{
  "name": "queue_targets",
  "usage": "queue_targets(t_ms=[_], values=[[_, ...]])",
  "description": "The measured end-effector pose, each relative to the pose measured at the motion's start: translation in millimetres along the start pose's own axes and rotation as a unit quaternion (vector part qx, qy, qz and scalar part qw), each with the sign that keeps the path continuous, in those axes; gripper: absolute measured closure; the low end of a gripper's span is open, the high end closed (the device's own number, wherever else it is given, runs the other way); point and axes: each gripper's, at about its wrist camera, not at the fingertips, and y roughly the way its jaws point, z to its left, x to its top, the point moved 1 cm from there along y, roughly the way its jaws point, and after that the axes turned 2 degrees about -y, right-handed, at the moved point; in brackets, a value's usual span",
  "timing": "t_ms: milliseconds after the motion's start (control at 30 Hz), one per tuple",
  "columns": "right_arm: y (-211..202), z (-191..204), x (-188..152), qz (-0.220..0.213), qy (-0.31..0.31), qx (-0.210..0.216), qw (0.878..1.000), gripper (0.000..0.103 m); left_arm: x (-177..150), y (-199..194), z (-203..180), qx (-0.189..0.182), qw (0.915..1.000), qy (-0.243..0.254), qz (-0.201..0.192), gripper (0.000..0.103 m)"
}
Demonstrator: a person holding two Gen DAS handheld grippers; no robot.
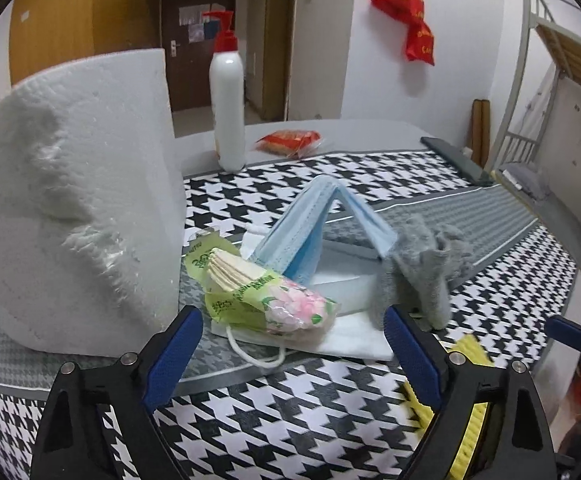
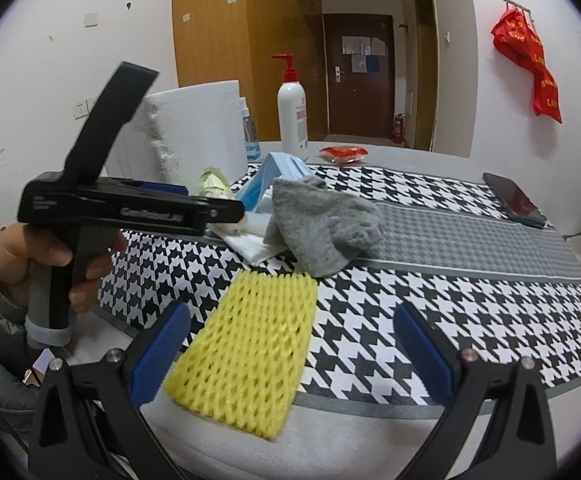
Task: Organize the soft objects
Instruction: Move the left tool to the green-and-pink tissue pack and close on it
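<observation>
My left claw point(image 1: 292, 334) spread wide, empty | tissue pack point(image 1: 266, 298) just ahead of it, beside foam block point(image 1: 70, 208) | light, squashy, slick wrapper: pinch across its middle | right claw point(image 2: 290, 342) released over yellow foam net point(image 2: 246, 344)

A yellow net point(image 2: 246, 352), grey sock point(image 2: 322, 224) and blue masks point(image 1: 322, 228) are lying on a black-and-white houndstooth cloth point(image 2: 430, 320).
</observation>
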Motion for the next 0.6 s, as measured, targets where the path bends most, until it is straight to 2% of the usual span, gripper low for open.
queue_targets(t_ms=[233, 333, 433, 533, 567, 600], values=[[7, 5, 0, 0.010, -0.008, 0.007, 1.000, 0.000, 3, 15, 5, 0.017, 0.9997, 0.000, 0.015, 0.025], [9, 7, 1, 0.015, -0.009, 0.007, 1.000, 0.000, 4, 17, 8, 0.015, 0.9997, -0.006, 0.016, 0.028], [11, 10, 1, 0.020, -0.013, 0.008, 1.000, 0.000, 4, 17, 10, 0.012, 0.9998, -0.006, 0.014, 0.036], [13, 13, 2, 0.027, -0.019, 0.008, 0.999, 0.000, 3, 16, 9, 0.002, 0.9999, 0.000, 0.010, 0.048], [13, 15, 3, 0.029, -0.020, 0.008, 0.999, 0.000, 3, 16, 9, -0.005, 0.9999, 0.000, 0.010, 0.059], [14, 17, 3, 0.032, -0.023, 0.009, 0.999, 0.000, 3, 16, 9, -0.009, 0.9999, 0.000, 0.011, 0.062]])
